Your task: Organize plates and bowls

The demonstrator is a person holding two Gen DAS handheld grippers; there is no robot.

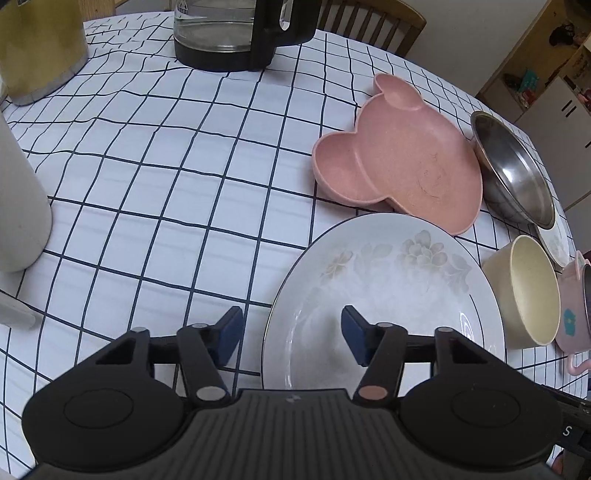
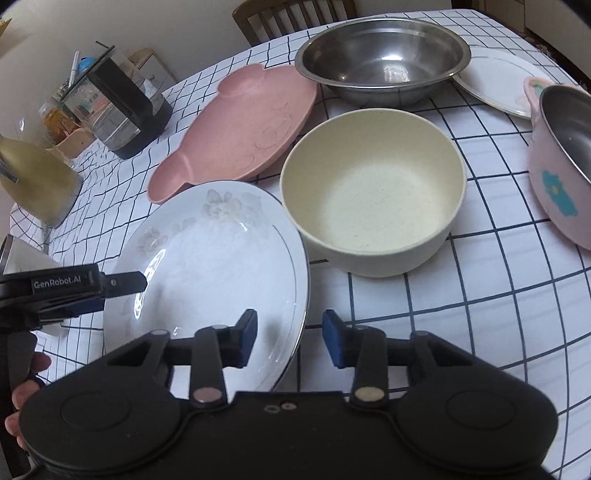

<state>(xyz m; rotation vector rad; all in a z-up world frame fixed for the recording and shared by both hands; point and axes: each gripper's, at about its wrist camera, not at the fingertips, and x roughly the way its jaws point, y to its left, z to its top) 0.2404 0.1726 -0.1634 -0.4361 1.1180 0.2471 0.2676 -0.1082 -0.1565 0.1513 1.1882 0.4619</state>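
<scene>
A white floral plate (image 1: 388,288) (image 2: 207,258) lies on the checked tablecloth. My left gripper (image 1: 291,336) is open, its fingers straddling the plate's left rim; it shows in the right wrist view (image 2: 122,282) at the plate's left edge. My right gripper (image 2: 290,338) is open over the plate's right rim. Beyond are a pink bear-shaped plate (image 1: 399,155) (image 2: 236,125), a cream bowl (image 1: 528,291) (image 2: 373,192), a steel bowl (image 1: 513,170) (image 2: 384,59), a second white plate (image 2: 495,81) and a pink pot (image 2: 557,162) (image 1: 576,306).
A glass coffee pot (image 1: 229,33) (image 2: 122,107) stands at the back. A gold container (image 1: 37,48) (image 2: 33,177) and a white cylinder (image 1: 18,206) stand on the left. A wooden chair (image 1: 373,22) is behind the table.
</scene>
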